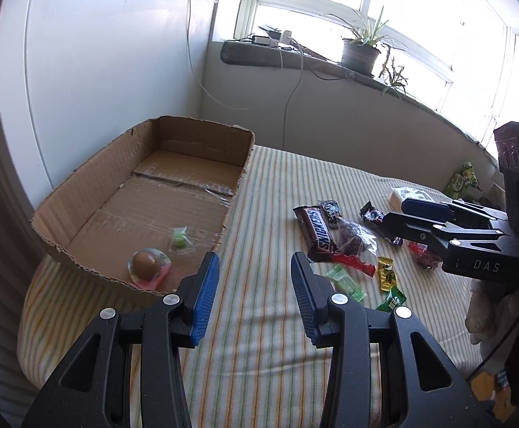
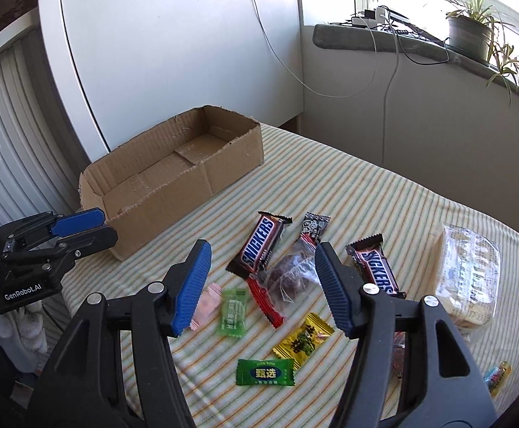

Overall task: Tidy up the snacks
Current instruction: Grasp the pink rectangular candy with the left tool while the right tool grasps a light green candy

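Cardboard fills the left of the left wrist view: an open shallow box [image 1: 145, 192] sits on a striped cloth [image 1: 259, 356], and inside its near end lie a clear-wrapped green sweet [image 1: 180, 239] and a round brown treat in a clear and pink wrapper [image 1: 149, 265]. The left gripper [image 1: 255, 278] hangs above the cloth just beside the box's near corner, jaws spread wide and holding nothing. To its right a Snickers bar [image 1: 316, 230] lies among a scatter of small packets, and the right gripper [image 1: 395, 214] reaches in over them from the right edge; from this side angle I cannot quite tell how wide it stands.

In the right wrist view the right gripper [image 2: 263, 285] hovers over the snack pile, jaws wide apart and empty. Between the fingers lie a Snickers bar [image 2: 259, 246], a clear bag of dark pieces [image 2: 290, 273], a pale green candy [image 2: 231, 312] and a red stick packet [image 2: 265, 301]. A second Snickers [image 2: 375, 267], a yellow sachet [image 2: 303, 339] and a dark green packet [image 2: 265, 372] lie close by. The box [image 2: 174, 185] stands further left, with the left gripper [image 2: 91, 226] at its near corner.
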Demonstrator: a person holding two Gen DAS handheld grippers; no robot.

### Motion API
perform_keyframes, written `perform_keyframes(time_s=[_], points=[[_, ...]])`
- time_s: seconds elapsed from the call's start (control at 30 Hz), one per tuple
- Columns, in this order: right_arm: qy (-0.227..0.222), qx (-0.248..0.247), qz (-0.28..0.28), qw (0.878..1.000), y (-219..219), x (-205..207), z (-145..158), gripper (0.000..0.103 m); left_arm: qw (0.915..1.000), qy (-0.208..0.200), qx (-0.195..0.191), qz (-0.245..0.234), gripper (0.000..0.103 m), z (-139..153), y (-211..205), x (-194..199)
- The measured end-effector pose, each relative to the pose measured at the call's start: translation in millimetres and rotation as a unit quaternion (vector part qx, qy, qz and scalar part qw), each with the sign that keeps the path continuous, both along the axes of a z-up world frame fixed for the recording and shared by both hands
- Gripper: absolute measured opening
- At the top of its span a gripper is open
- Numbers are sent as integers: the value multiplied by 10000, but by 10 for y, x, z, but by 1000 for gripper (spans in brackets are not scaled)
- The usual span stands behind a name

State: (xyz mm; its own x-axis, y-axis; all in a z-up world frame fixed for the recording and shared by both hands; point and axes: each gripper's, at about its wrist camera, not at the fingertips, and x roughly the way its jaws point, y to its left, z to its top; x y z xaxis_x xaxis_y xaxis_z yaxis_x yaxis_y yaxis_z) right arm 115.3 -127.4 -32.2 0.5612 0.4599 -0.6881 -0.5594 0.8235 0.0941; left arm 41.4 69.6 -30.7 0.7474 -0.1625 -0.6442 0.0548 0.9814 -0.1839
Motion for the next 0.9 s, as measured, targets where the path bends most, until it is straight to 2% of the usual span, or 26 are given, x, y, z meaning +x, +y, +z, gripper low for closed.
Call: perform_keyframes(time_s=[0.2, 0.33, 0.43, 0.6, 0.77, 0.9], points=[[191, -106, 52, 9997, -166, -66, -188, 63, 9992, 208, -85, -325, 40, -128, -255, 0], [421, -97, 340, 9985, -156, -85, -285, 47, 9977, 376, -143, -546, 40, -242, -413, 33], [595, -127, 507, 9969, -113, -62, -368, 44, 9961, 528, -219, -676, 40, -328, -500, 89], [866, -156, 745, 9933, -30, -22, -505, 32, 9948, 644, -76, -780, 40, -423, -614, 174], [969, -227, 837, 9915, 22, 12, -588, 30, 9940, 689, 144, -836, 40, -479, -666, 231], [1013, -285, 910, 9903, 73, 33, -625, 27, 9930, 756, 223, -880, 35, -533, -707, 282]])
